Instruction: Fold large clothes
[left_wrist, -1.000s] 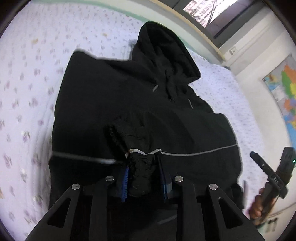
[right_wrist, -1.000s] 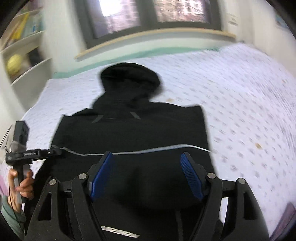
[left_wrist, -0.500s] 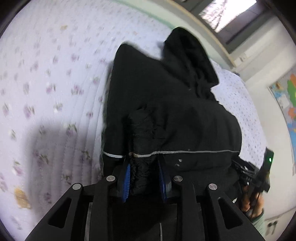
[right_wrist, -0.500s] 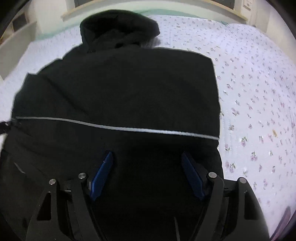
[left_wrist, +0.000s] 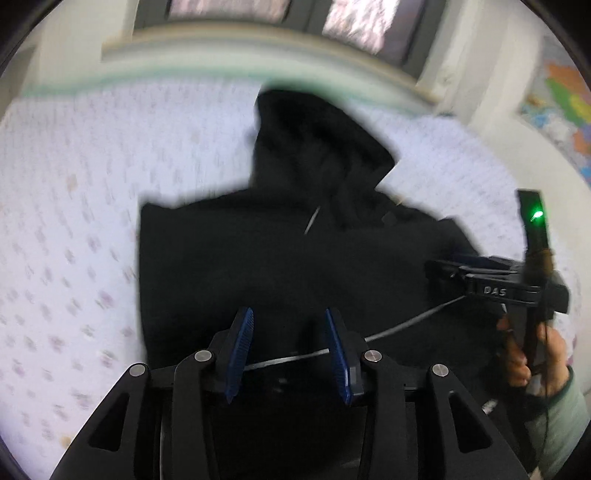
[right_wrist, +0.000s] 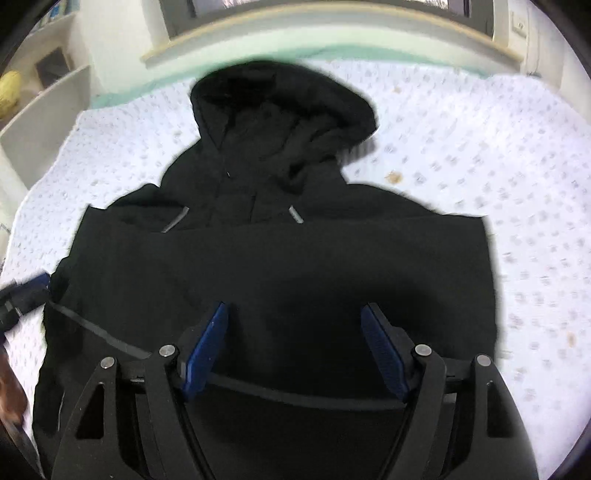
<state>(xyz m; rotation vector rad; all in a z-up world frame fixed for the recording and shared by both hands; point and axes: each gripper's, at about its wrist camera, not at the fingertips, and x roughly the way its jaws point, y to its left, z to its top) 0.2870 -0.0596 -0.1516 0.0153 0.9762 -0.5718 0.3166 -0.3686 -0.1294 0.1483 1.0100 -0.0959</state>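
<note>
A black hooded jacket (left_wrist: 280, 251) lies on the flowered bedsheet (left_wrist: 66, 206), hood toward the window, sleeves folded in over the body; a thin grey reflective stripe crosses its lower part. My left gripper (left_wrist: 288, 339) is open and empty just above the jacket's lower part. My right gripper (right_wrist: 295, 339) is wide open and empty above the jacket (right_wrist: 295, 258). The right gripper also shows in the left wrist view (left_wrist: 491, 277), at the jacket's right edge. The left gripper's tip shows at the left edge of the right wrist view (right_wrist: 26, 295).
The bed reaches a green-edged window sill (right_wrist: 332, 37) at the back. White shelves (right_wrist: 40, 114) stand at the left of the bed. A coloured map (left_wrist: 565, 110) hangs on the right wall. Bare sheet lies on both sides of the jacket.
My left gripper has let go of the folded sleeve, opened and pulled back. My right gripper has stayed open and drawn back, so the whole jacket shows.
</note>
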